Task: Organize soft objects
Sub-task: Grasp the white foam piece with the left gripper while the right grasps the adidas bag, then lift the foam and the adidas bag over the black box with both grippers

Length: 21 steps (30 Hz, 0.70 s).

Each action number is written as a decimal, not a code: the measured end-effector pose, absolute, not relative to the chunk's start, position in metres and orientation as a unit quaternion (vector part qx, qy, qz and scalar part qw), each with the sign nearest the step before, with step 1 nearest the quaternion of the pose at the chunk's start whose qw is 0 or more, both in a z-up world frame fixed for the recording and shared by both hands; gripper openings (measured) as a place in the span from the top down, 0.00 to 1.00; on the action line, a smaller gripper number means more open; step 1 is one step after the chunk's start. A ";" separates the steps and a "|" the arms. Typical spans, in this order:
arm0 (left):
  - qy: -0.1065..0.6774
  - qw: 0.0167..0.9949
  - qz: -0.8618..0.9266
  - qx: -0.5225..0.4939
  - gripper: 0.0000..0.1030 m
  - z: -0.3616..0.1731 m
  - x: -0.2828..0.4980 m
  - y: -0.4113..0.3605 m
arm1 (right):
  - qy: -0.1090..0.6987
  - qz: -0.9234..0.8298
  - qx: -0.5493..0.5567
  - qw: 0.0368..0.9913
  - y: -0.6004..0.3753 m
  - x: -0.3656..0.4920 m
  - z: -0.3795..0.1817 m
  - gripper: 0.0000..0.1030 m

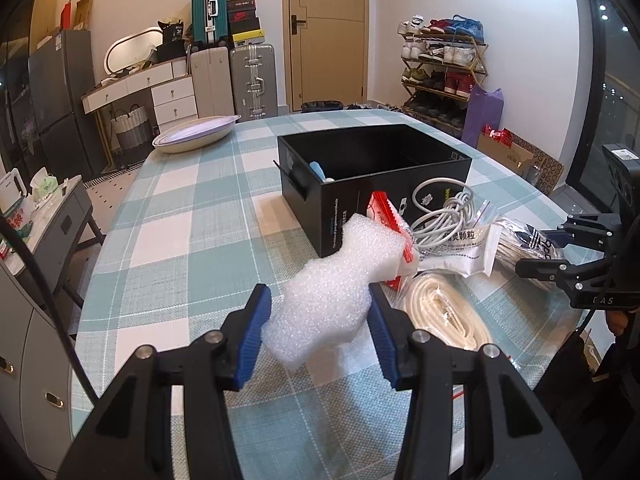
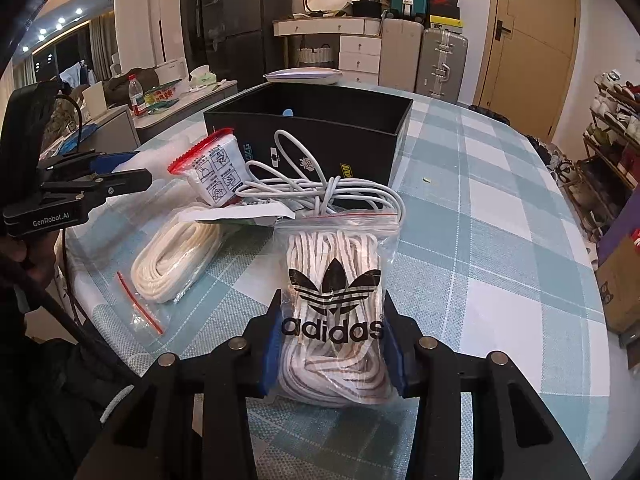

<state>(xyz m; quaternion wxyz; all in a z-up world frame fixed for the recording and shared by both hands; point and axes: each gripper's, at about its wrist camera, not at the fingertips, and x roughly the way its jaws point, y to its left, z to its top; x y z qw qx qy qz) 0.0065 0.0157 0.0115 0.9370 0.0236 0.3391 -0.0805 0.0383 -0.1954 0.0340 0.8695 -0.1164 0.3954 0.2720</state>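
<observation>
left gripper (image 1: 318,330) clamped on white foam sheet (image 1: 332,280); blue pads (image 1: 252,340) pressing both flanks of the crumpled piece. foam lifted clear of checked tablecloth (image 1: 180,240), upper end reaching ahead of the claw toward black box (image 1: 372,172). box open-topped, straight ahead of the left claw and slightly right, with a small blue item (image 1: 318,170) seen inside near its left wall.

right gripper (image 2: 330,344) closed on clear zip bag of striped laces (image 2: 334,280), printed with adidas trefoil; pads touching the bag's sides, bag bulging between them. lower end of bag resting on the cloth, zip end pointing away from the claw.

ahead and left of the right claw: second bag of white rope (image 2: 172,260), flat on the cloth, red zip strip nearest the claw. beyond the laces bag: loose coil of white cable (image 2: 320,192), lying against the box's near wall. left of cable: red-topped pouch with printed instruction panels (image 2: 212,172), tilted, leaning against the box. white paper sachet (image 1: 460,256) lying between rope bag and cable.

pale oval tray (image 1: 196,134) far ahead-left of the left claw, at the table's far edge, well apart from the pile. a hand (image 2: 24,252) partly visible behind the left gripper body in the right wrist view.
</observation>
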 end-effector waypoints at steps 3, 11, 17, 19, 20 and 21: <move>0.330 0.940 -0.083 0.025 0.54 0.017 0.005 0.014 | 0.386 0.270 -0.110 0.875 -0.205 0.033 0.038 0.58; 0.314 0.945 -0.086 0.017 0.54 0.027 0.000 0.014 | 0.355 0.260 -0.082 0.894 -0.227 0.028 0.053 0.58; 0.301 0.950 -0.086 0.012 0.54 0.037 0.000 0.012 | 0.308 0.262 -0.042 0.914 -0.235 0.030 0.075 0.58; 0.297 0.951 -0.088 0.012 0.54 0.040 0.002 0.010 | 0.295 0.263 -0.034 0.918 -0.235 0.031 0.083 0.58; 0.296 0.951 -0.088 0.013 0.54 0.042 0.003 0.008 | 0.290 0.262 -0.030 0.920 -0.235 0.033 0.087 0.58; 0.295 0.951 -0.086 0.014 0.54 0.043 0.005 0.008 | 0.285 0.262 -0.026 0.922 -0.235 0.034 0.091 0.58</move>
